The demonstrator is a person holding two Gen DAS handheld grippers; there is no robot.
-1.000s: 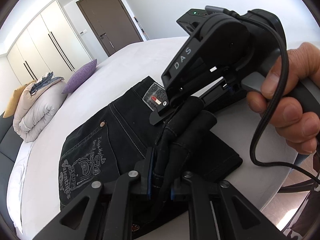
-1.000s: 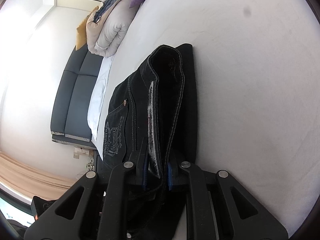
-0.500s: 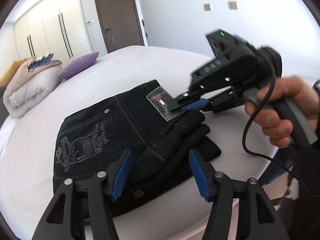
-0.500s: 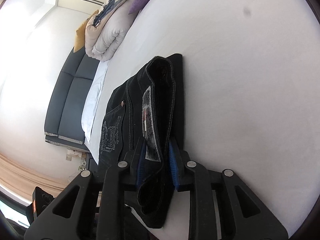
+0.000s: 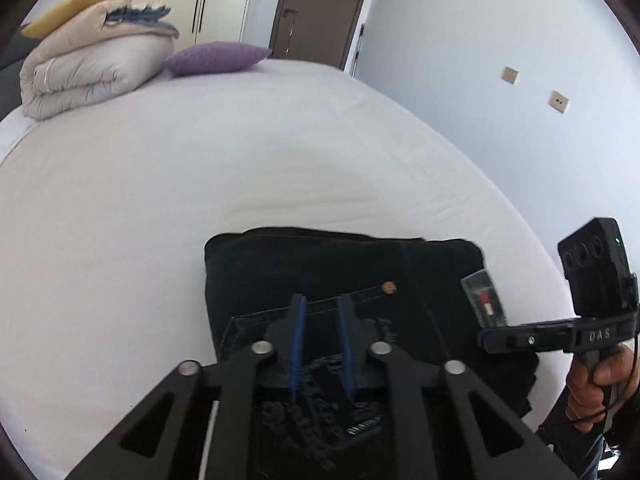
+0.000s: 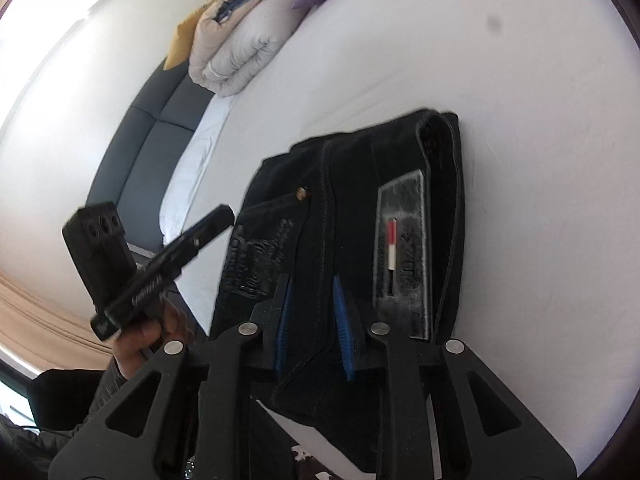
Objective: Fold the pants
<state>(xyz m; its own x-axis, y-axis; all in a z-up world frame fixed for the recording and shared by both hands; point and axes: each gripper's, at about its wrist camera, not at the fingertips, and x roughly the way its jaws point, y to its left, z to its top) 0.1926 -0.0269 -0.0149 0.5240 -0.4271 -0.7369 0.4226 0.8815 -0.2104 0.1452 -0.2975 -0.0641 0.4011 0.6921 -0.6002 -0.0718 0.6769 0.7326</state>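
Folded black denim pants lie on the white bed sheet, lower centre of the left-wrist frame; grey waistband label faces up. Left gripper hangs above the back pocket; its jaws have just been closing, nearly together, nothing between them. Right gripper released, blue pads apart over the denim without pinching it. Rolled beige duvet and purple cushion upper left.

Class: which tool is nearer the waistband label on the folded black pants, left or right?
Right. The right tool sits beside the label at the waistband end. The left tool is over the back pocket, farther from the label.
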